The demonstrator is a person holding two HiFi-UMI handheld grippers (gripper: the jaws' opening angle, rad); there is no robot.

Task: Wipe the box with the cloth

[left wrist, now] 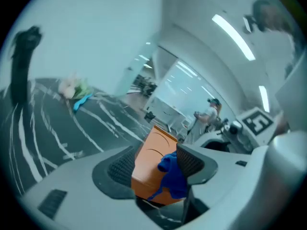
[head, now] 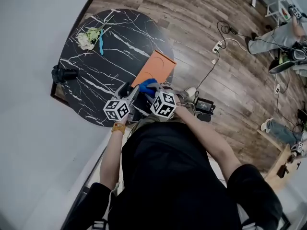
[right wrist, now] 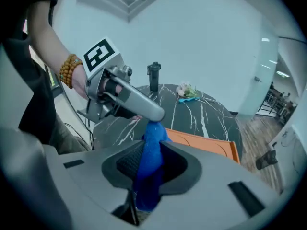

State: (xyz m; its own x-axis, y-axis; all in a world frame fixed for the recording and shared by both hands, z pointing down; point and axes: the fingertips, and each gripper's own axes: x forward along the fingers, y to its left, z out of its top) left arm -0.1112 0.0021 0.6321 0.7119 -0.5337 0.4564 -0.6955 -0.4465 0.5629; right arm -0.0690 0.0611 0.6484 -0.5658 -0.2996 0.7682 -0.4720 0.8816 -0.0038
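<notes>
Black marbled counter [head: 91, 80], orange box [head: 154, 67] flat at its near edge; right gripper [right wrist: 151, 161] clamped on blue cloth [right wrist: 153, 137], box just ahead, below (long axis running away); left gripper [left wrist: 156, 166] gaping, gripping nothing.

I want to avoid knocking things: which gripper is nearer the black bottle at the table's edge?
Left. The left gripper is on the bottle's side; the right gripper, shut on the blue cloth, is farther away, next to the orange box.
</notes>
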